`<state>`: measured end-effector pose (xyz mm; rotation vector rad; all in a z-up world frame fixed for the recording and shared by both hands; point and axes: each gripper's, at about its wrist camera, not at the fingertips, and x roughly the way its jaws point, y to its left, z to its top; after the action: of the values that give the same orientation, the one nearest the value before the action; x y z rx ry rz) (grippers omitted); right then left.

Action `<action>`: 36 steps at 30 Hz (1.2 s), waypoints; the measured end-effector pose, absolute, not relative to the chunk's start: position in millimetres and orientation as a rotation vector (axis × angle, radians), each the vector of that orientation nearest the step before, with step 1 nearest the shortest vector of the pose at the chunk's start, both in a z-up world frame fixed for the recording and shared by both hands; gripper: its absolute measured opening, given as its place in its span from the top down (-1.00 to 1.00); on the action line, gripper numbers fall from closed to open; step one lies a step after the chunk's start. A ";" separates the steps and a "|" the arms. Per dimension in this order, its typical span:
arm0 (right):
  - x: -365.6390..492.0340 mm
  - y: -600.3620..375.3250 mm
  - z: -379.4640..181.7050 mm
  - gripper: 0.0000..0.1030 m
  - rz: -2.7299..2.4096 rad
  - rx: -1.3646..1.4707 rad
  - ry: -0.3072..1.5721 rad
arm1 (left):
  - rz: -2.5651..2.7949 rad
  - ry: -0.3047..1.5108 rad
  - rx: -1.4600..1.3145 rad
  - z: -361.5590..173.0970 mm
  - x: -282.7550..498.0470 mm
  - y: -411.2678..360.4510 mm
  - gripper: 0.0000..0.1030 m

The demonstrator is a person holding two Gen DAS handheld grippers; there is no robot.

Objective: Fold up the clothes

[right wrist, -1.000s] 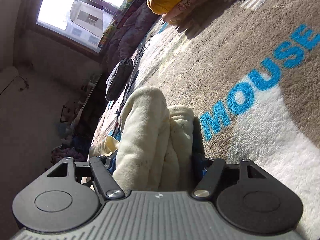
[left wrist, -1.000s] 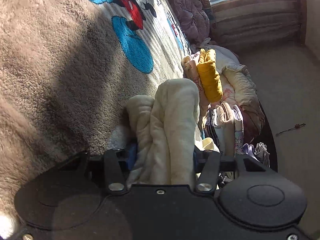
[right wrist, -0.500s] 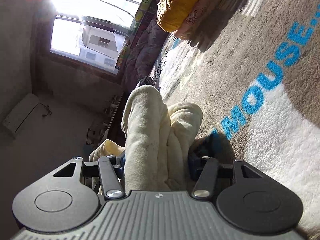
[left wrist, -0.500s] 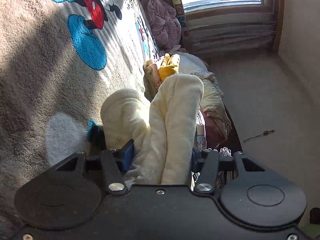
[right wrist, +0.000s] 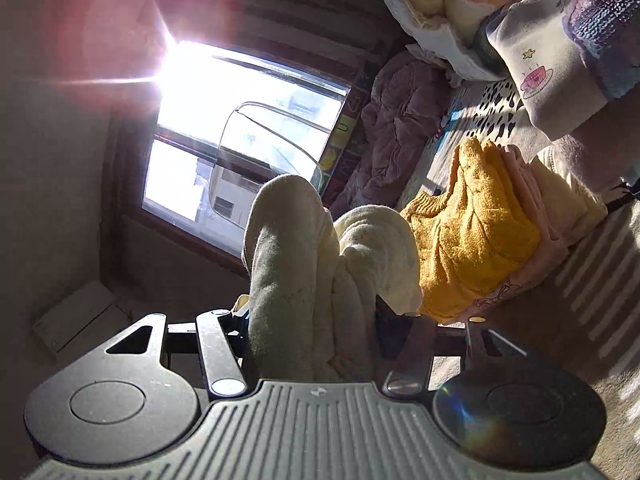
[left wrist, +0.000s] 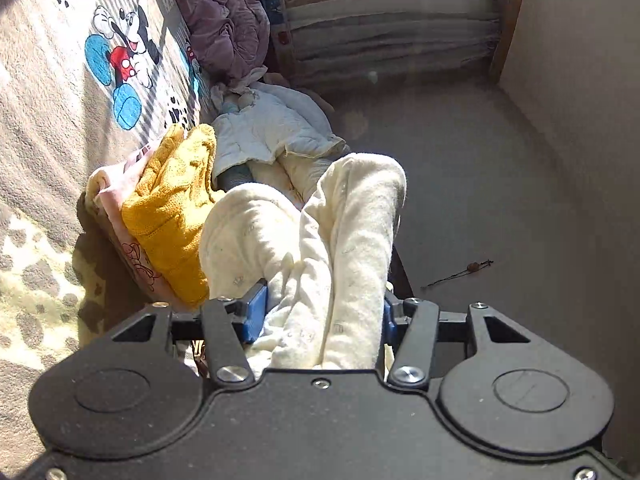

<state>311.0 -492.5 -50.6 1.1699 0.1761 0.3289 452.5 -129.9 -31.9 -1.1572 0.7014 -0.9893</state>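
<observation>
Left wrist view: the left gripper [left wrist: 320,312] has its fingers clamped on the folded cream garment [left wrist: 320,240], as does the right gripper [right wrist: 312,320]. At ten o'clock sits the stack topped by a yellow knit [left wrist: 172,216]. Likely step: carrying the bundle over; next, lower squarely onto that stack before letting go.

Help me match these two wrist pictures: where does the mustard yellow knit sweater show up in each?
Left wrist view: yellow sweater lies left of centre, beside the cream garment held in the left tool.
Right wrist view: it lies right of centre, beyond the right tool.
Shared landmark: the purple quilt under the window.
</observation>
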 end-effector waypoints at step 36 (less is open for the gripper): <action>429.1 -547.5 -61.8 -0.85 -0.108 0.919 0.204 | -0.736 0.757 -0.973 -44.5 559.4 -179.0 -0.78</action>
<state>429.1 -547.5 -61.8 0.9186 0.2043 -0.1077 559.4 -179.0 -44.5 -0.9727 0.7568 -0.7362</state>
